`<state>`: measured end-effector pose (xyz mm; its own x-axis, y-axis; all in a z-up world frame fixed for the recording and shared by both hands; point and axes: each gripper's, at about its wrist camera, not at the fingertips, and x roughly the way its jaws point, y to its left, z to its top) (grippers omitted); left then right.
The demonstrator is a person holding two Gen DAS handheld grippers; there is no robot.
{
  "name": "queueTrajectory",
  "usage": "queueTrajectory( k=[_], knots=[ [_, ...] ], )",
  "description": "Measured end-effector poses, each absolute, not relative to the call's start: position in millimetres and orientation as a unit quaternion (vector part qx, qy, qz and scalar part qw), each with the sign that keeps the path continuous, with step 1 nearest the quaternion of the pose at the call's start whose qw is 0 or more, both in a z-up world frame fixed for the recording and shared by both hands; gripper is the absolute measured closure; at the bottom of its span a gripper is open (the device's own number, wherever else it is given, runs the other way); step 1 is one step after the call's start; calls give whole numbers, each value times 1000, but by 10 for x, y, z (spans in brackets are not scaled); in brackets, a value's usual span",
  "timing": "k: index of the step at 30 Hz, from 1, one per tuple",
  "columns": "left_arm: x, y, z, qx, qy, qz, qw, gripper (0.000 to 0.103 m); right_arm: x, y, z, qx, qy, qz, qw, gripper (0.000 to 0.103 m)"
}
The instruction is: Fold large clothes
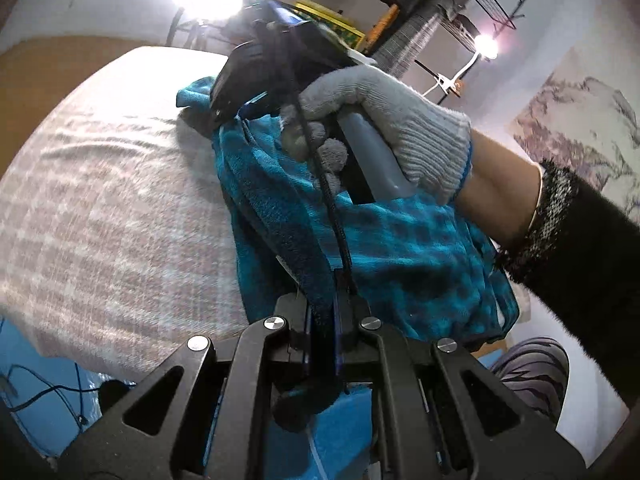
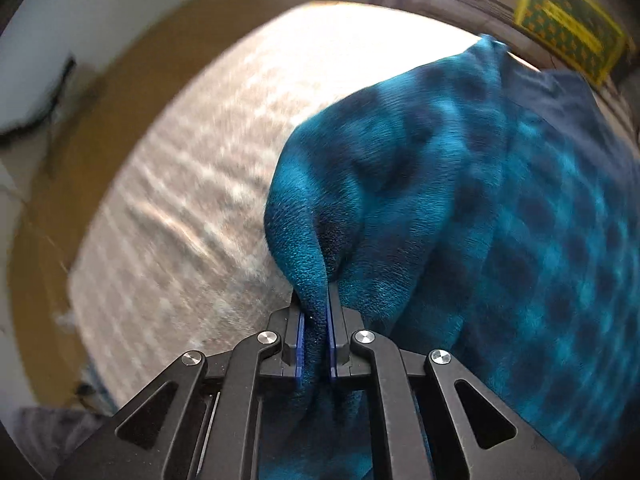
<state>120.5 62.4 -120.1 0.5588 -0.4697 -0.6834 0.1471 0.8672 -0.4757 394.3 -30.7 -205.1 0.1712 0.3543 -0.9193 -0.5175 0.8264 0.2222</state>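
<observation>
My left gripper (image 1: 322, 320) is clamped on a dark edge of the blue garment (image 1: 404, 248). My right gripper (image 2: 316, 316) is pinched shut on a fold of the same garment (image 2: 500, 208), fabric bunched between the pads. Garment lies on the checked pale bed (image 1: 112, 200), right side, partly lifted. In the left view my gloved right hand (image 1: 384, 120) holds its gripper's handle above the cloth.
</observation>
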Motion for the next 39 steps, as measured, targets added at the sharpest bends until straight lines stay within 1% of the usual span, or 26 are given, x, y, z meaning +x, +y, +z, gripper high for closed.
queueTrajectory(
  k=[7,10,16,19,20,22,24,27,35,36,38,39],
  knots=[
    [1215,325,-1129,-128,430,-188,874,98,4037,-1274,-1719,115,521,329,779,96],
    [1240,184,-1113,-109,430,-200,873,98,3993,-1749,-1703,193,494,328,782,96],
    [1299,-239,-1201,-60,446,-229,863,98,3864,-2652,-1985,316,475,292,767,96],
    [1323,-400,-1294,-46,458,-238,856,98,3809,-3051,-2300,392,481,251,743,97],
    [1324,-447,-1332,-41,463,-239,853,98,3798,-3231,-2482,419,496,222,728,97],
    [1284,-510,-1387,-29,469,-240,849,98,3790,-3392,-2657,429,515,179,720,97],
    [1284,-552,-1435,-25,474,-242,846,98,3796,-3439,-2711,419,524,175,720,97],
    [1292,-522,-1476,-30,479,-242,843,98,3850,-3314,-2560,362,519,200,748,97],
    [1228,-525,-1485,-18,470,-243,848,98,3863,-3230,-2477,293,542,198,763,92],
    [1218,-552,-1454,-18,470,-245,848,98,3842,-3244,-2432,278,544,196,767,91],
    [1180,-541,-1449,-17,469,-252,846,98,3774,-3257,-2383,258,543,196,775,75],
    [1169,-536,-1440,-18,468,-254,846,97,3787,-3229,-2394,253,541,195,778,72]
  ],
)
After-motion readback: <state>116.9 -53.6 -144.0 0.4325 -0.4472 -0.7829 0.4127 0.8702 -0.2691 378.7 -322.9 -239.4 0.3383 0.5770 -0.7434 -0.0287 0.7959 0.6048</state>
